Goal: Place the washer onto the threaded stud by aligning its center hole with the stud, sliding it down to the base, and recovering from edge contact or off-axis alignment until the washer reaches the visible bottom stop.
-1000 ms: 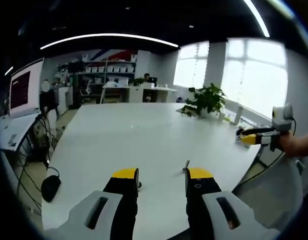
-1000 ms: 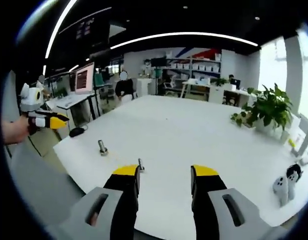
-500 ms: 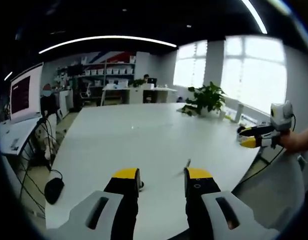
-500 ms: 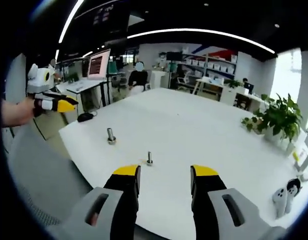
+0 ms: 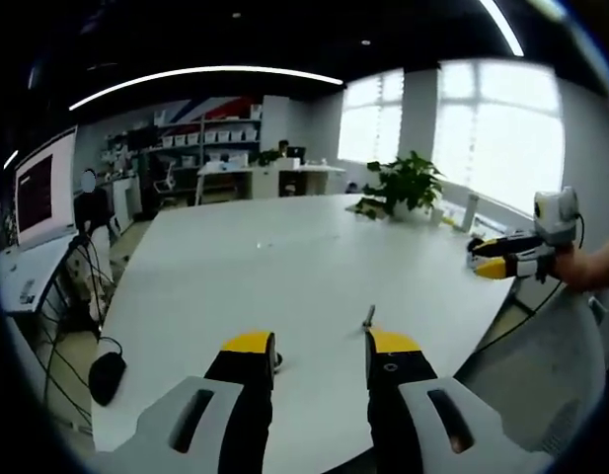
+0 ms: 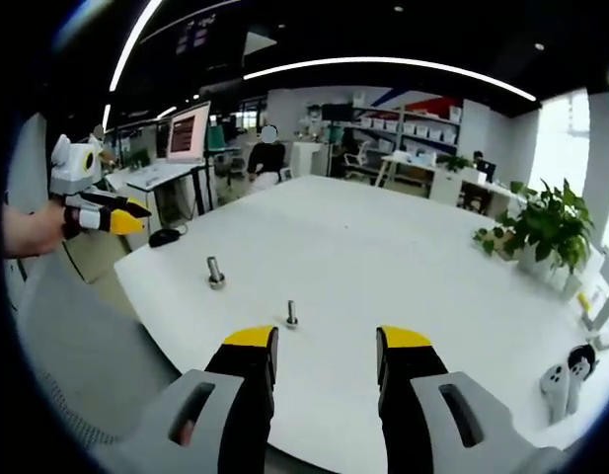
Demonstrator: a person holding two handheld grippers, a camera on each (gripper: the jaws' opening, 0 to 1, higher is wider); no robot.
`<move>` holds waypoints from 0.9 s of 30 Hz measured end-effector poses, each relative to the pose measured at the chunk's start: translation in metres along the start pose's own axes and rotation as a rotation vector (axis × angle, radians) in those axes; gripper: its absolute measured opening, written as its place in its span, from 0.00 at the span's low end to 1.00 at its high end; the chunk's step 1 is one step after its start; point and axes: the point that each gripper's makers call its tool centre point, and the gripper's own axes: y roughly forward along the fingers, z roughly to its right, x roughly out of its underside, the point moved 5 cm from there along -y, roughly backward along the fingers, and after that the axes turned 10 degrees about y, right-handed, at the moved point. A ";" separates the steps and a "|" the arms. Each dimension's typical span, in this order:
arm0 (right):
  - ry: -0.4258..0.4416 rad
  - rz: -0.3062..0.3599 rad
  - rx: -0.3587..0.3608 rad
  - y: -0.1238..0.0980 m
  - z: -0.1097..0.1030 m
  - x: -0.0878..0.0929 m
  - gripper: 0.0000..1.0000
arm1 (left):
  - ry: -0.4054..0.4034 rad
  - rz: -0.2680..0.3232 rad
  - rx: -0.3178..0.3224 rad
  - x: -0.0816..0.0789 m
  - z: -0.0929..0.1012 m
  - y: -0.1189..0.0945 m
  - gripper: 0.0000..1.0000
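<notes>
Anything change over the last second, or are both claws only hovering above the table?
Nothing was grasped or released. Only the cameras shifted slightly. Both studs, the taller one and the shorter one, stand where they were on the white table. The left claw and right claw stay open and empty.

White table (image 6: 383, 257), yellow-tipped black claws (image 6: 324, 346)

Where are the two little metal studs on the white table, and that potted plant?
Nearer stud (image 6: 292, 315), right gripper view, on its upright shaft.
Farther stud (image 6: 215, 273), right gripper view, on its shaft, above the base.
Potted plant (image 6: 541, 229), right gripper view, on its green leaves.
</notes>
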 end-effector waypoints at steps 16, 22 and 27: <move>-0.046 -0.050 -0.022 0.004 -0.007 0.007 0.42 | 0.002 0.002 -0.039 0.000 -0.004 -0.002 0.35; -0.136 -0.090 -0.054 0.010 -0.015 0.013 0.41 | 0.009 0.002 -0.047 -0.001 -0.003 -0.004 0.35; -0.176 -0.113 -0.057 0.010 -0.018 0.017 0.40 | 0.016 -0.014 -0.064 0.002 -0.005 -0.003 0.35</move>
